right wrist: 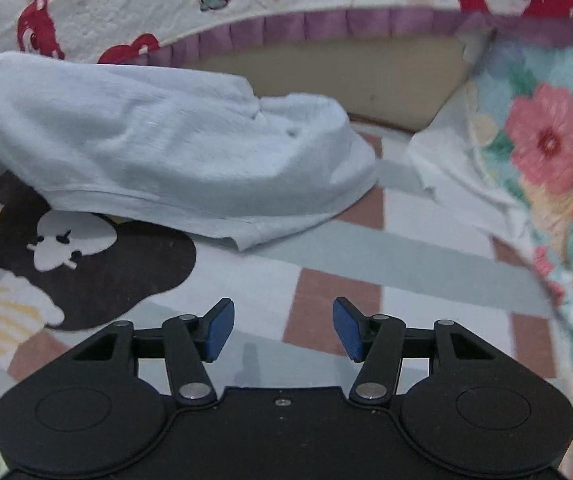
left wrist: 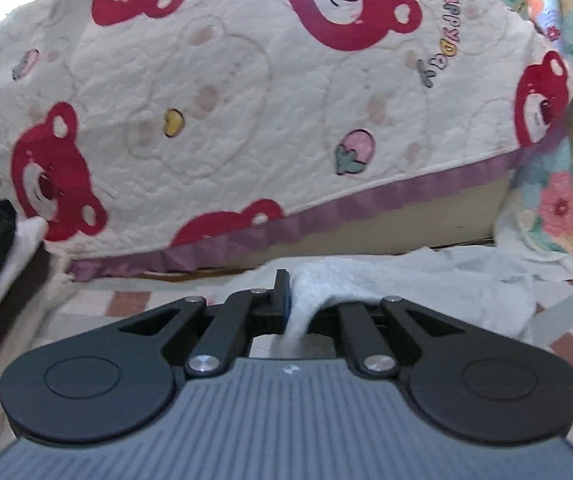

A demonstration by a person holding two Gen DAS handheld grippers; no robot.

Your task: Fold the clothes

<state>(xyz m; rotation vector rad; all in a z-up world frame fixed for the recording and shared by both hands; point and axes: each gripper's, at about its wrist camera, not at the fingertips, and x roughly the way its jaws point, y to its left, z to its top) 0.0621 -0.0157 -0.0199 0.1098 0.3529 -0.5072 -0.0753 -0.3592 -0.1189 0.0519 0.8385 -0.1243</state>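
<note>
My left gripper (left wrist: 286, 296) is clamped on a bunched edge of the pale grey garment (right wrist: 158, 148), which hangs lifted over the checked bedsheet (right wrist: 406, 264) at about ten o'clock in the right wrist view. My right gripper (right wrist: 283, 328) stands apart, empty, above the sheet. To fold well, I judge I should take the loose hem corner (right wrist: 246, 240) at twelve o'clock, grip it squarely, then draw both hands level so the cloth spreads flat, clear of the bear quilt (left wrist: 246, 100).
</note>
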